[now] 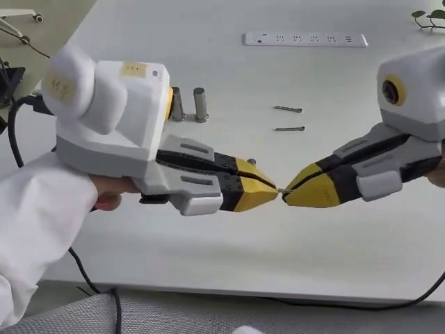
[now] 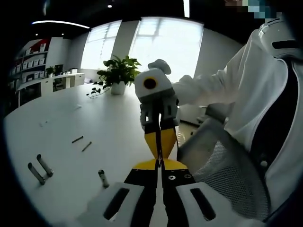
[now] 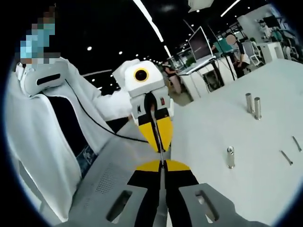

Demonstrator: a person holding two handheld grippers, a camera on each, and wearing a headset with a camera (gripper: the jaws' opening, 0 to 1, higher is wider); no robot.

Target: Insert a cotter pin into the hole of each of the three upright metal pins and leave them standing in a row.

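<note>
My left gripper (image 1: pixel 272 193) and right gripper (image 1: pixel 288 194) meet tip to tip above the table's front. Both are shut, and a thin cotter pin (image 1: pixel 281 189) bridges the small gap between their yellow tips. In the left gripper view the right gripper (image 2: pixel 159 158) faces my own jaws. Two upright metal pins (image 1: pixel 176 104) (image 1: pixel 200 104) stand side by side at the back left. A third metal pin (image 1: pixel 252 162) peeks out just behind the left gripper and stands alone (image 3: pixel 230 157). Two more cotter pins (image 1: pixel 288 109) (image 1: pixel 289 129) lie flat on the table.
A white power strip (image 1: pixel 306 40) lies at the far side of the white table (image 1: pixel 208 243). A black cable (image 1: pixel 90 278) hangs off the front edge at the left. A potted plant (image 2: pixel 118 75) stands at the table's far end.
</note>
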